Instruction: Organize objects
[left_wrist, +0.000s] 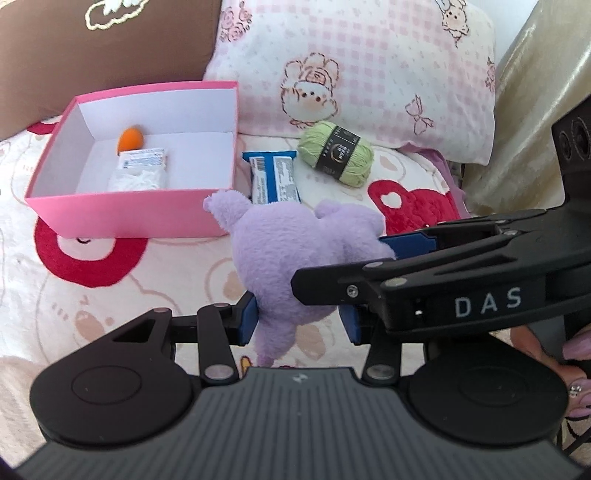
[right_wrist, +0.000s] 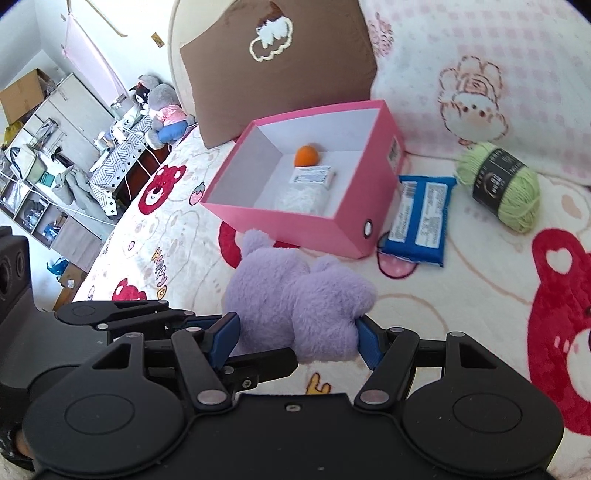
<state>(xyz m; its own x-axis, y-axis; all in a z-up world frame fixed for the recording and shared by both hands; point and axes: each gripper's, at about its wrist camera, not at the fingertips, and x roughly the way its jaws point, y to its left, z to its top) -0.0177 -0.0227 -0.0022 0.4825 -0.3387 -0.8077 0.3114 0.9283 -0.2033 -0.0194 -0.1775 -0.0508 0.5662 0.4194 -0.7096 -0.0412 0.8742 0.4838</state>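
Nearest the lens, the purple plush toy (left_wrist: 295, 251) is hanging between two claws at once: the left claw (left_wrist: 299, 319) is pinching its narrow lower part with the blue pads drawn close, while the right claw (right_wrist: 299, 341) is clamping its broader body at a wider spread. Two grips are likely being used because the toy is soft and floppy, and one pinch would let it sag. It is sitting just above the bed (left_wrist: 110, 266), near the front right corner of the pink box (left_wrist: 129, 210), which is standing open-topped to the far left, presumably as the collecting place. Inside it a white packet (left_wrist: 142, 171) is already lying with an orange ball (left_wrist: 130, 139) behind it against the far wall. Still waiting on the bed to the right of the box are the green yarn ball (left_wrist: 336, 155) and, just beside the box wall, the blue snack pack (left_wrist: 273, 177).
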